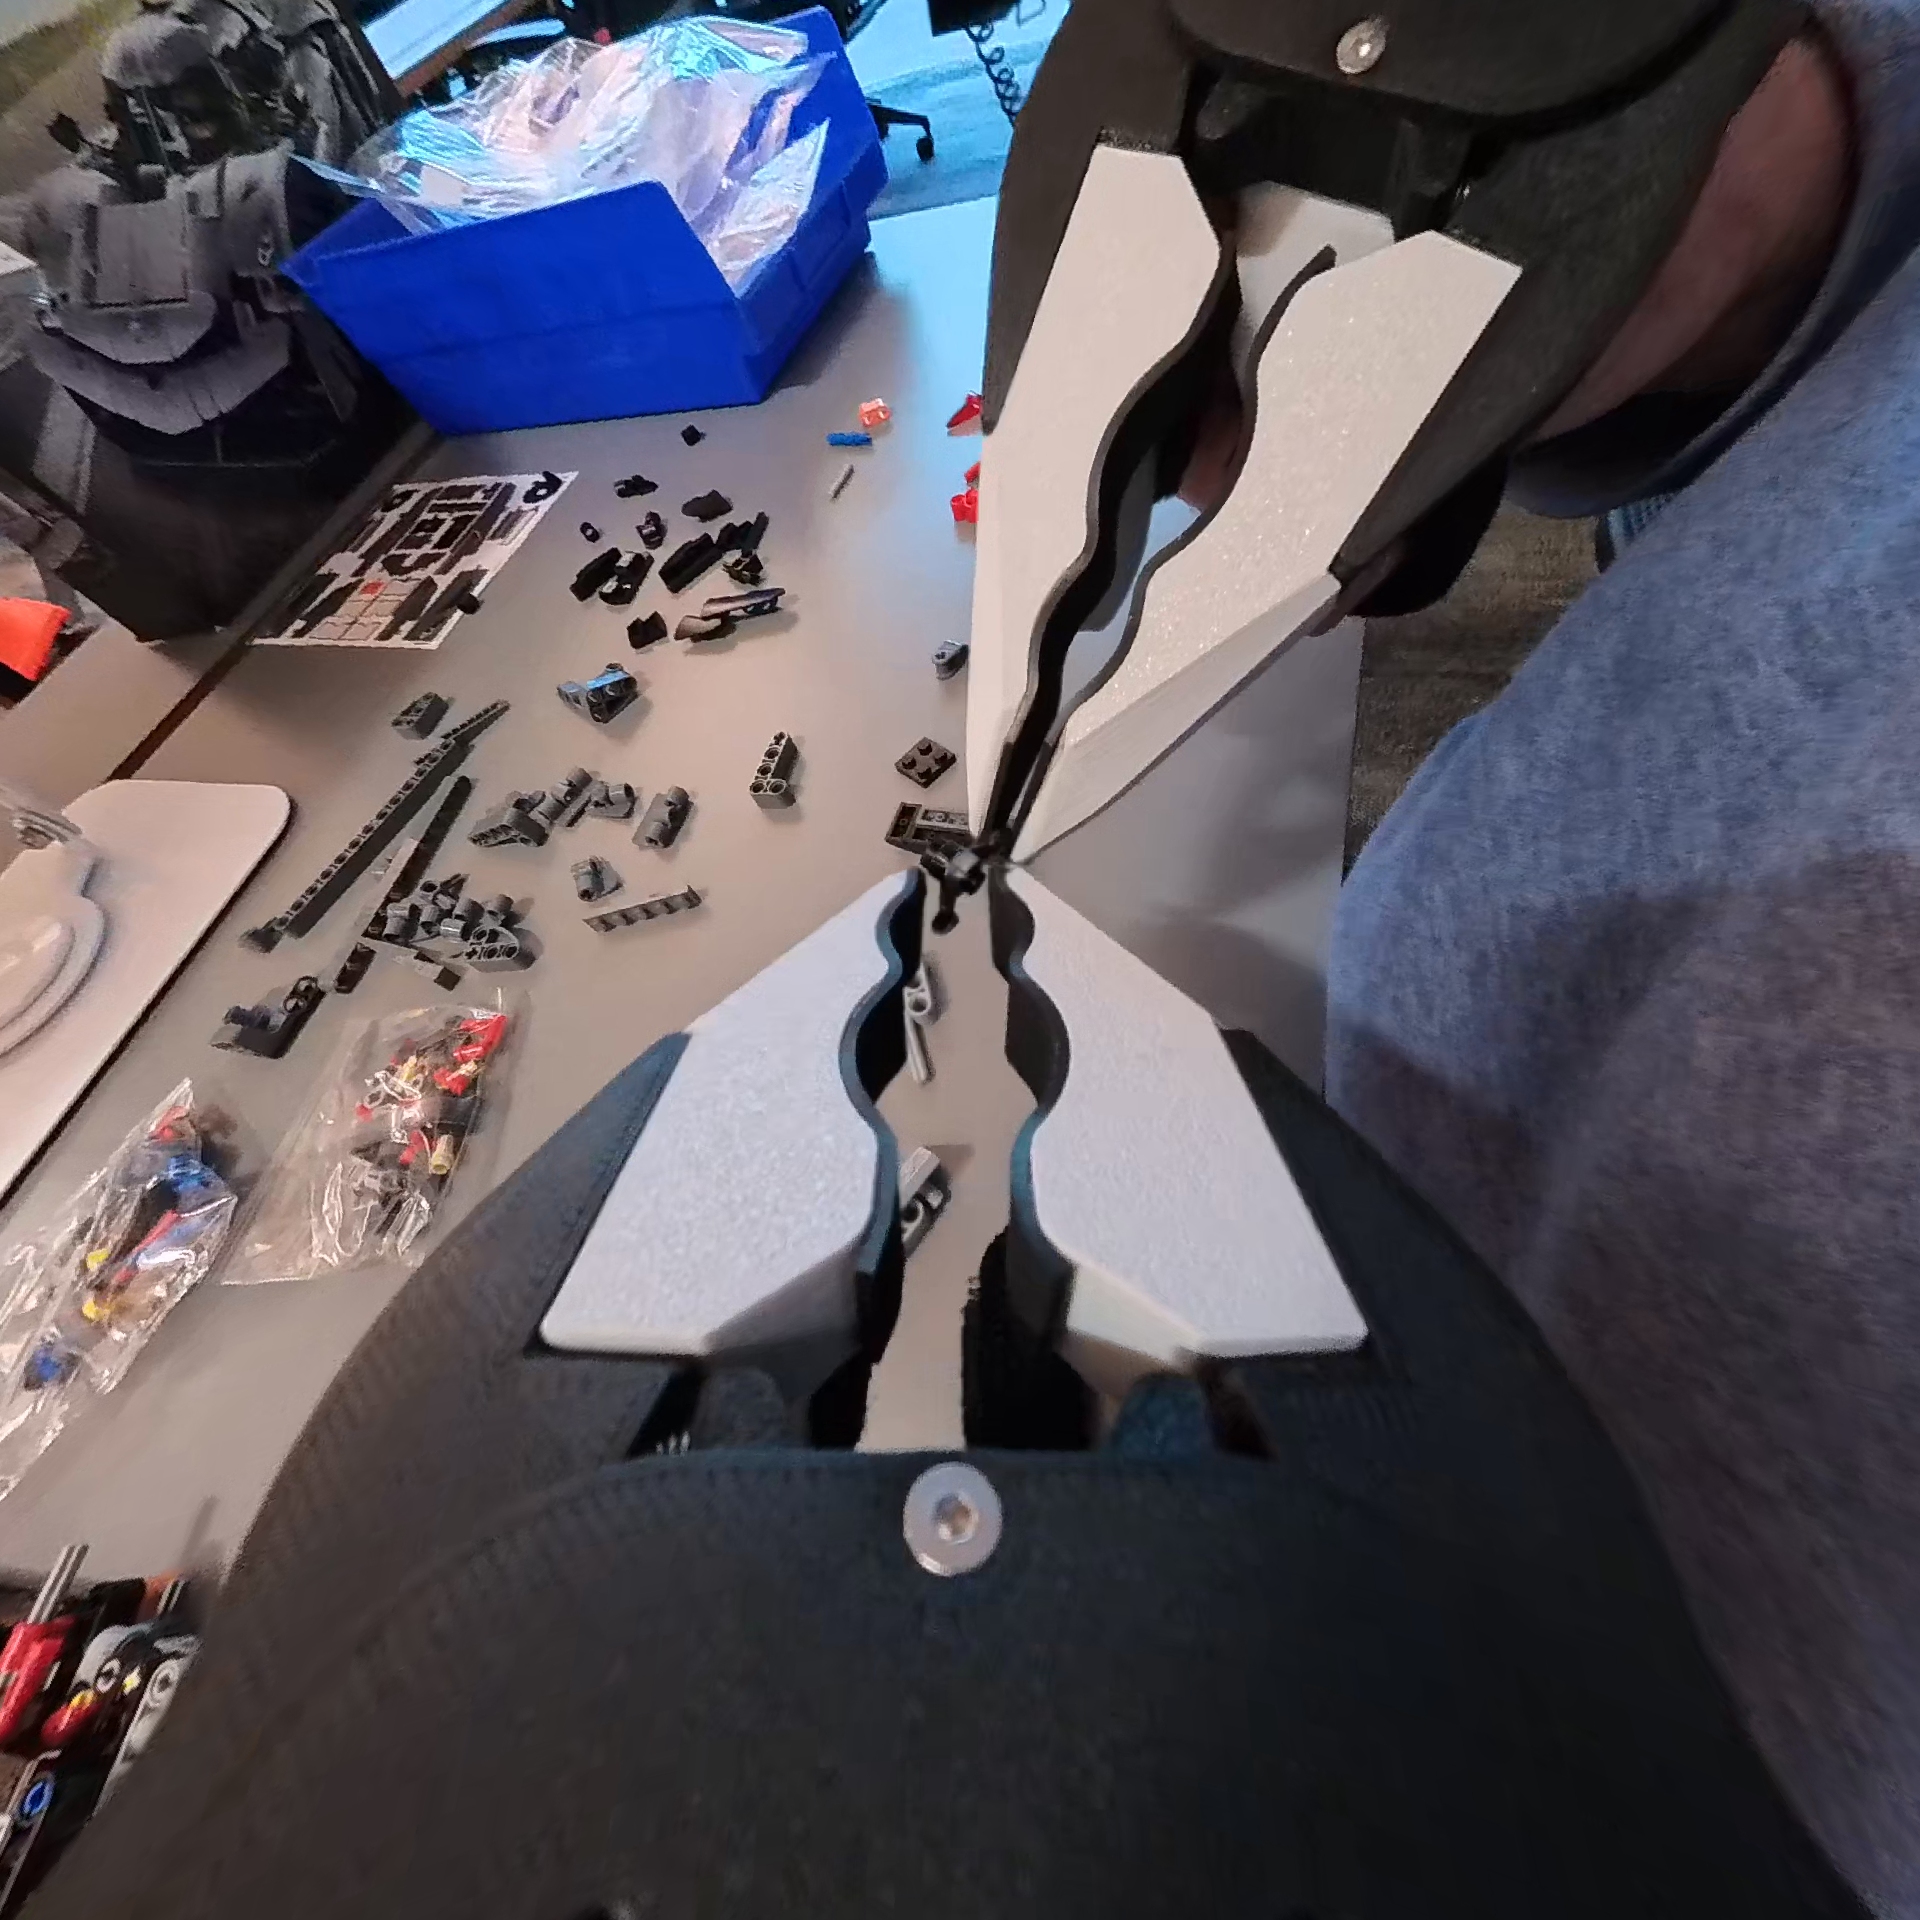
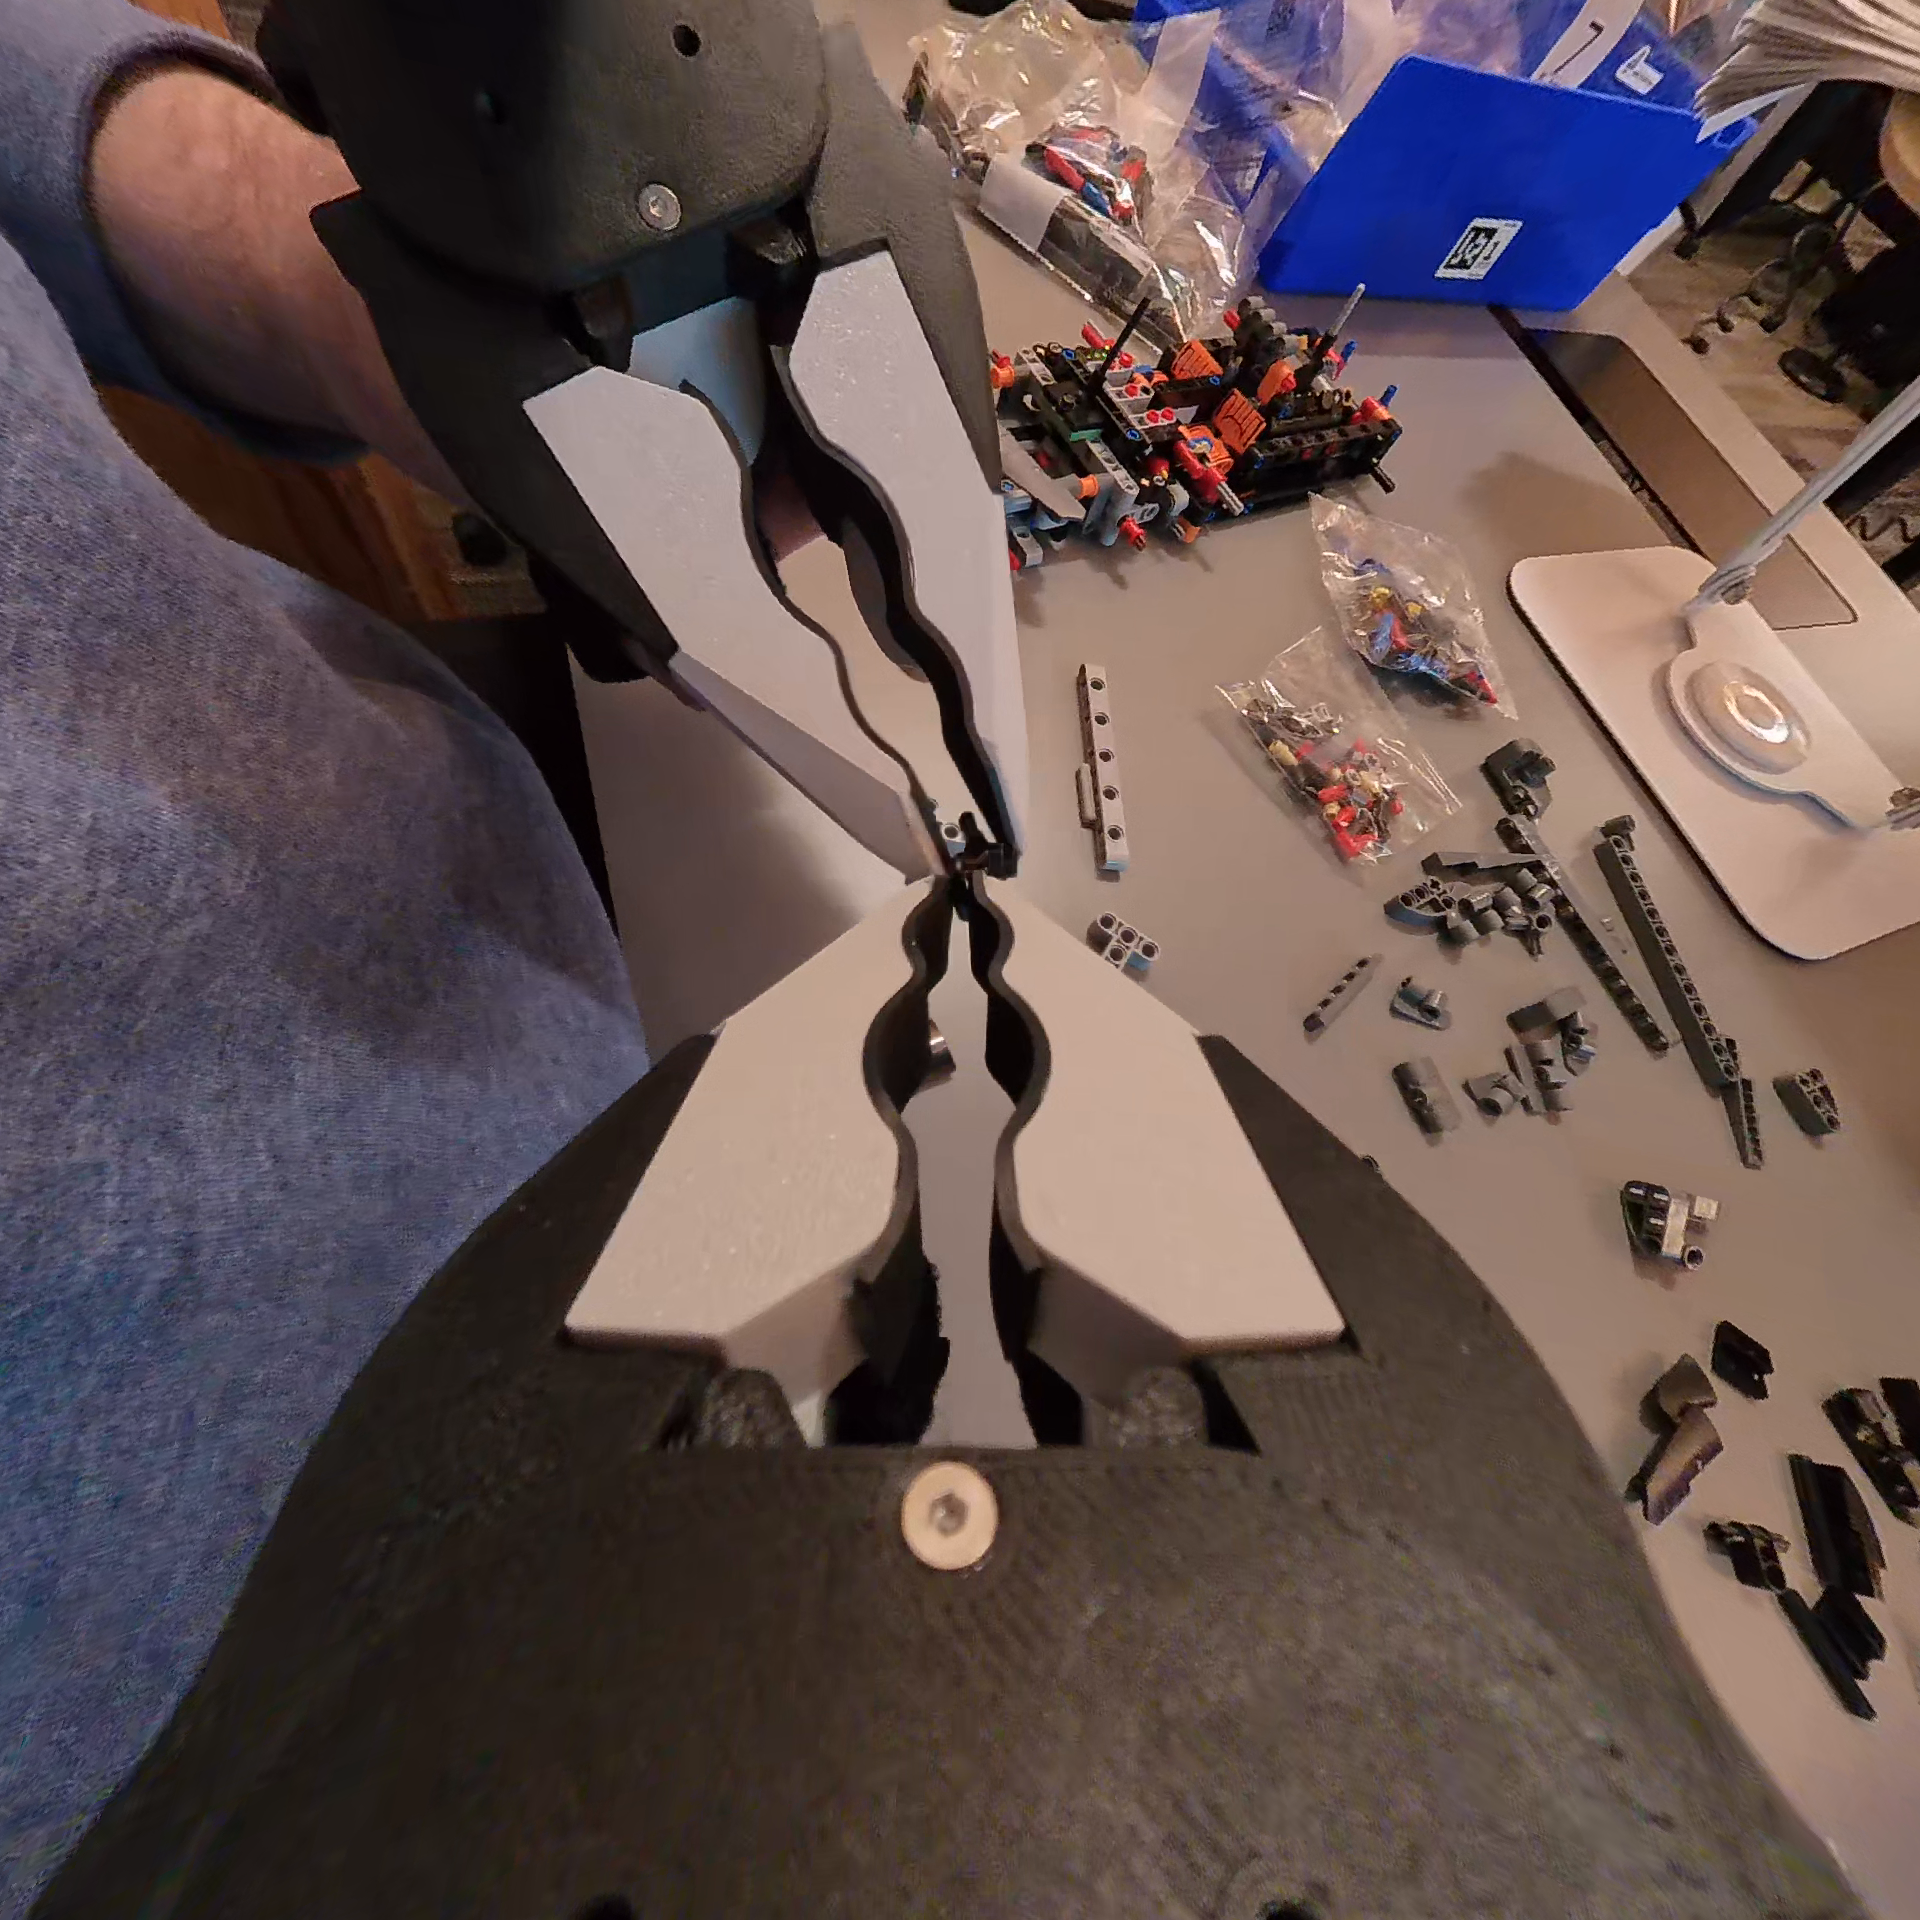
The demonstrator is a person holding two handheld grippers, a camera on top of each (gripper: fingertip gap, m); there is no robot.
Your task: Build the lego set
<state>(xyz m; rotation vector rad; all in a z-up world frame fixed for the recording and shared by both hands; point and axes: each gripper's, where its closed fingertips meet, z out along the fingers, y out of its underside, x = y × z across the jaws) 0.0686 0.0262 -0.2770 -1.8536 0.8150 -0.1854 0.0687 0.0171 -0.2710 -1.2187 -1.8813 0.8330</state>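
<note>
My two grippers meet tip to tip above the near edge of the grey table (image 1: 831, 582). In the left wrist view my left gripper (image 1: 958, 883) rises from the bottom, its tips pinched on a small black lego piece (image 1: 954, 871). My right gripper (image 1: 1000, 826) comes down from the top, shut, and touches the same spot. In the right wrist view my right gripper (image 2: 961, 896) is pinched on a small black pin (image 2: 977, 858), and my left gripper (image 2: 966, 826) reaches down from above. The two black parts touch between the tips. How they join is too small to tell.
Loose black and grey lego parts (image 1: 499, 914) cover the table. A blue bin (image 1: 582, 301) with plastic bags stands at the back. A partly built model (image 2: 1195, 426), parts bags (image 2: 1340, 769), a grey beam (image 2: 1101, 769) and a white lamp base (image 2: 1714, 717) lie to the right. A sticker sheet (image 1: 416, 561) lies flat. Less than 4 cm separates the two grippers' tips.
</note>
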